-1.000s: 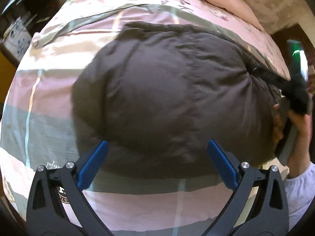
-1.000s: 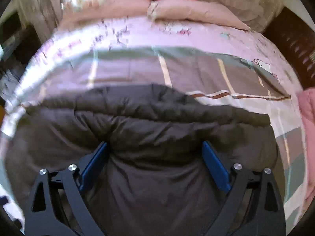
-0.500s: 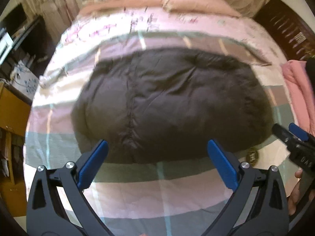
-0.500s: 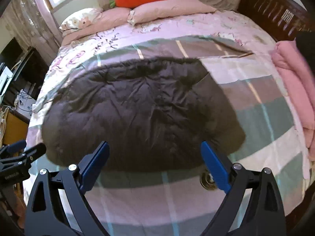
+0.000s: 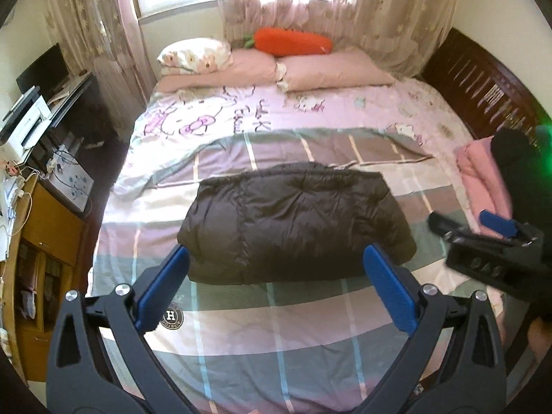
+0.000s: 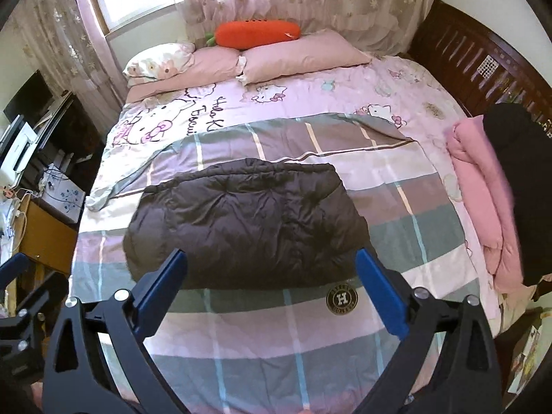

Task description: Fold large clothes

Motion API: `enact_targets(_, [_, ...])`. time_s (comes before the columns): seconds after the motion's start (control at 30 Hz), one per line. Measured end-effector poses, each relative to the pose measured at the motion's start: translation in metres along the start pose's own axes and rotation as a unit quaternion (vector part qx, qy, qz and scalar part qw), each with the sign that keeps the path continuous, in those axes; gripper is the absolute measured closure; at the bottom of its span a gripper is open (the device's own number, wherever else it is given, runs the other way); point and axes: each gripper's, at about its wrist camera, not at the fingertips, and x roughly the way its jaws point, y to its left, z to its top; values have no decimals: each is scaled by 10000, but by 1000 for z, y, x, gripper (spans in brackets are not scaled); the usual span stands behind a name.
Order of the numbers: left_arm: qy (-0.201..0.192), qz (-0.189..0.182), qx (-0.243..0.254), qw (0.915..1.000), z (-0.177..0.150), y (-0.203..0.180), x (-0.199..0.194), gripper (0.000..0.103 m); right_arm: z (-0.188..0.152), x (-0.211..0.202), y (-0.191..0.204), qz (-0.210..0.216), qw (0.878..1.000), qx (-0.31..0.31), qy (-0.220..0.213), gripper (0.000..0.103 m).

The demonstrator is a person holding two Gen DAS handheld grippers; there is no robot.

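Jacket: our folded dark puffer jacket [image 5: 293,227] lies as a compact bundle mid-bed on the plaid quilt [image 5: 276,314], which gives it broad, flat support.
Left gripper [image 5: 276,286]: jaws spread wide, empty, at 6 o'clock from the bundle, well clear.
Right gripper [image 6: 272,289]: likewise spread and empty.
Stack: pink folded clothes [image 6: 479,200] at 3 o'clock, probably where we put finished pieces.
Judgement: folding looks done.
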Motion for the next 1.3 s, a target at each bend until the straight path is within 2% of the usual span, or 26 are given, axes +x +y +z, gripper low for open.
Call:
enact_targets(0.23, [-3, -123, 67, 9999, 9, -2, -42, 2, -6, -38, 29, -114, 9998, -168, 60, 4])
enact_targets(0.63, [-99, -67, 40, 9999, 9, 5, -63, 2, -10, -56, 42, -209, 9995, -245, -4, 4])
enact_targets(0.93, [-229, 101, 85, 9996, 0, 3, -76, 2, -16, -66, 40, -332, 9990, -281, -74, 4])
enact_targets(1.07, [-410, 552, 203, 9974, -5, -1, -83, 2, -23, -70, 42, -419, 9985, -319, -118, 4])
enact_targets(1.13, [-419, 656, 257, 9966, -7, -2, -84, 2, -26, -70, 41, -456, 9984, -320, -126, 4])
enact_targets(1.3, [-353, 583, 230, 9974, -12, 1, -84, 2, -31, -70, 44, -474, 9982, -341, -106, 4])
